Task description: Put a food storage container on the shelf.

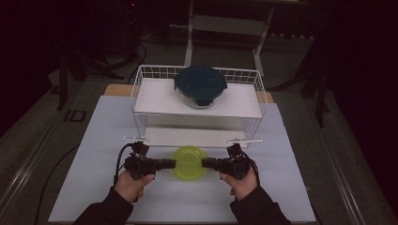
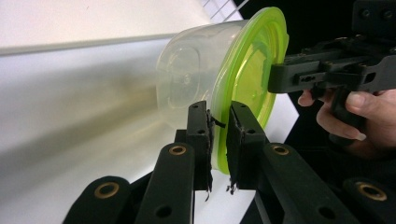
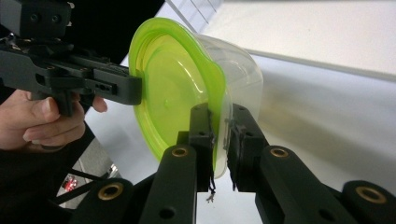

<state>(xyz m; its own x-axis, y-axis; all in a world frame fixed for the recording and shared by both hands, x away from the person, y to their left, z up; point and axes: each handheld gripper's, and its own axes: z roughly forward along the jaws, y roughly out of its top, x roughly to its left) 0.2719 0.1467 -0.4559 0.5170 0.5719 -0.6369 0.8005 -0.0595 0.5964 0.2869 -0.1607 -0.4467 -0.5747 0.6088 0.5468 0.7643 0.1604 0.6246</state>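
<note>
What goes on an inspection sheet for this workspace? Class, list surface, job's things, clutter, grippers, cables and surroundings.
Surface: pale table, mostly bare.
Job's things: clear tub with green lid held between both grippers near the front of the wire rack; dark-lidded glass bowl sits on the rack's top shelf.
Clutter: nothing seen.
Grippers: left gripper shut on the lid's rim; right gripper shut on the rim at the opposite side.
Cables: black cable loops from the left gripper; more cable on the floor at the left.
Surroundings: dark room, table legs behind the rack.
</note>
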